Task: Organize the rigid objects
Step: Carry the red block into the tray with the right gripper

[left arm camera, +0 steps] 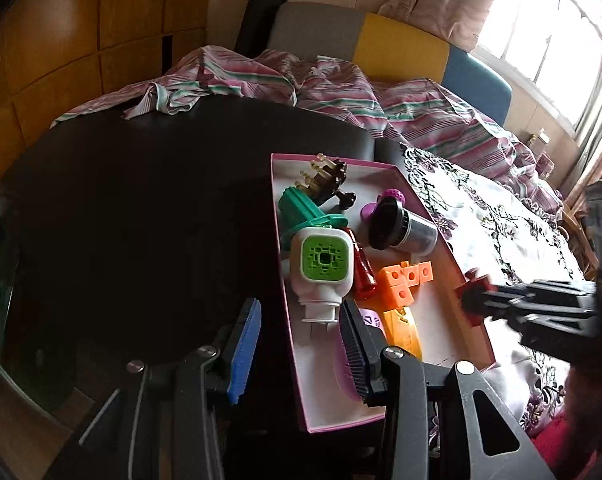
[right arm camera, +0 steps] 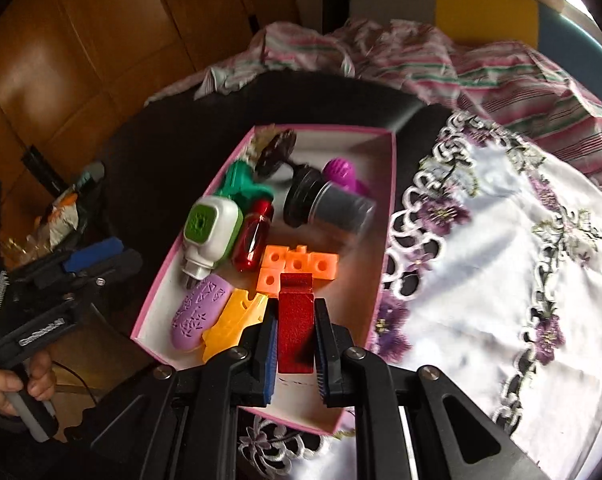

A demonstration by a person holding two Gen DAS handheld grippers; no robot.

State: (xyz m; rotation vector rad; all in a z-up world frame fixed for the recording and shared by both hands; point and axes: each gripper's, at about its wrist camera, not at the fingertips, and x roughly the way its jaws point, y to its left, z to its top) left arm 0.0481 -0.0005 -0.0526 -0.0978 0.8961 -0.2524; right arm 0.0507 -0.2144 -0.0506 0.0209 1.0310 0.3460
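Observation:
A pink-rimmed white box (right arm camera: 387,216) lies on a dark table and holds several toys. Among them are a white bottle with a green cap (right arm camera: 213,232), orange cube blocks (right arm camera: 301,266), a red translucent piece (right arm camera: 255,240), a purple piece (right arm camera: 199,316), a yellow piece (right arm camera: 233,320) and a black-lidded grey jar (right arm camera: 329,206). My right gripper (right arm camera: 296,310) is shut on a red block (right arm camera: 296,332), hovering over the box's near end. My left gripper (left arm camera: 301,306) is open with nothing between its fingers, near the box's (left arm camera: 297,360) left wall. From the left wrist view, the right gripper (left arm camera: 481,300) reaches in from the right with the red block (left arm camera: 471,288).
A white embroidered cloth with purple flowers (right arm camera: 501,240) covers the table right of the box. Striped bedding (left arm camera: 341,84) is bunched behind the dark table (left arm camera: 141,220). Snack bags (right arm camera: 61,216) sit at the left edge. A person's hand (right arm camera: 17,392) grips the left gripper's handle.

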